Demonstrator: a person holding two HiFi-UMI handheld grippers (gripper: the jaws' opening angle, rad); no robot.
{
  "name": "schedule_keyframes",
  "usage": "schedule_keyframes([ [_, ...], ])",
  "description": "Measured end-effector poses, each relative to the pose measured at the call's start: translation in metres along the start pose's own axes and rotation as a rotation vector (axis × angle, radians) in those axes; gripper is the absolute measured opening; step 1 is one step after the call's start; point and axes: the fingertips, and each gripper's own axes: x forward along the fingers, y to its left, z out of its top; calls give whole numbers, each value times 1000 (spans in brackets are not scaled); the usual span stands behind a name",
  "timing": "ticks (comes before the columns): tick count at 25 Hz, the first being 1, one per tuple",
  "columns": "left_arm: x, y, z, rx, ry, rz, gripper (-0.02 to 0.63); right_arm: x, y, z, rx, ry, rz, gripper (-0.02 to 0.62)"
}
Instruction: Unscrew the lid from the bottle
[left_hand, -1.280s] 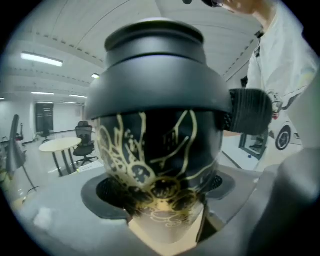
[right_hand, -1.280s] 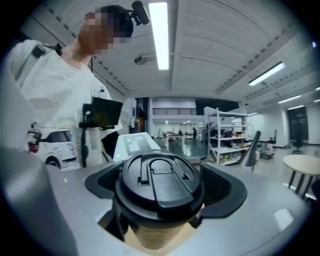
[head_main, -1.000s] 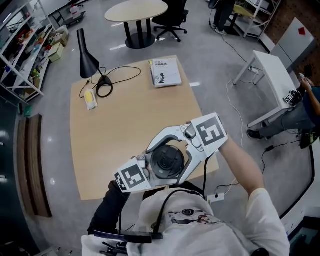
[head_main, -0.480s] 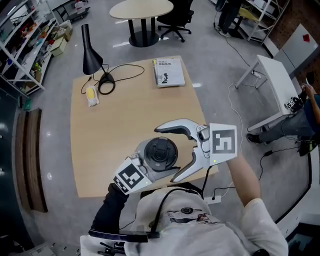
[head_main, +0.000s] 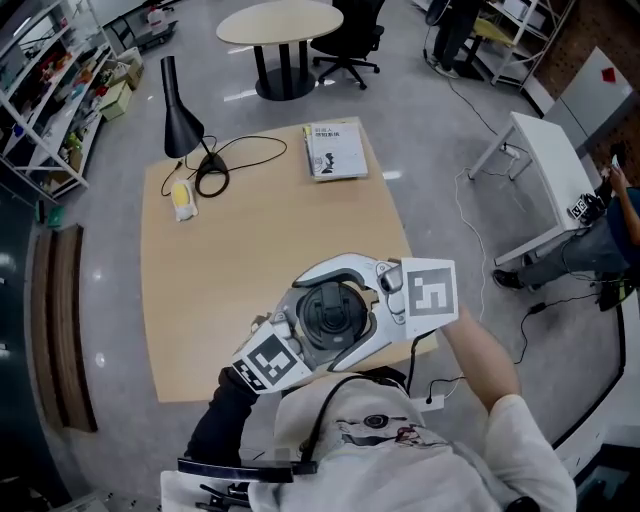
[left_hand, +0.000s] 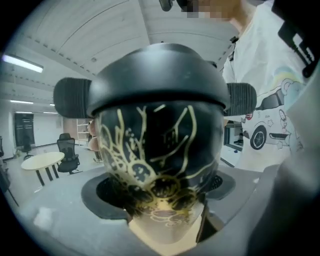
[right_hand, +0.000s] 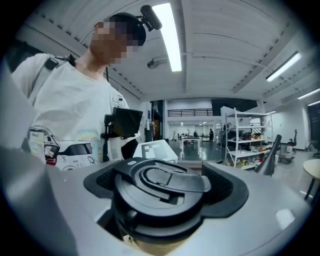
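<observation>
Left gripper view: left gripper (left_hand: 156, 98) pinches the bottle (left_hand: 160, 145); right gripper (right_hand: 162, 185) fingers (right_hand: 227, 192) are closing on its lid (right_hand: 157, 200).

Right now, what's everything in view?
table: one, light wood, underneath
lamp: one, black, far left corner
cable: one, black, beside lamp
small object: one, yellow-white, near lamp base
book: one, white, far edge
bottle: one, black with gold pattern, over near edge
lid: one, black, on bottle
round table: one, pale, beyond
office chair: one, black, beside it
left gripper: fingers clamped on bottle
right gripper: fingers closing, lid between them
</observation>
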Motion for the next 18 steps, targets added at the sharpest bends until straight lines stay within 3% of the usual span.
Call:
schedule_keyframes([
  [3,-1,-6,4,21,0,-64,422,-2,3,16,19,-43,61,502],
  [5,1,-14,-6,32,28,-92,422,-4,-1,32,54,-115,49,502],
  [8,0,-3,-4,-48,-39,-45,422,-27,-33,48,34,-187,-135,502],
  [10,-14,28,-2,-155,-113,94,422,-63,-67,50,4,-208,-383,502],
  [11,-27,48,-4,-200,-132,202,422,-85,-83,44,-18,-199,-532,502],
  [14,-88,114,-23,-256,-112,639,422,-149,-113,10,-37,-166,-942,502],
  [16,-129,146,-38,-294,-97,880,422,-174,-123,-18,9,-162,-1122,502],
  [18,-151,159,-48,-345,-106,987,422,-184,-128,-45,74,-163,-1226,502],
])
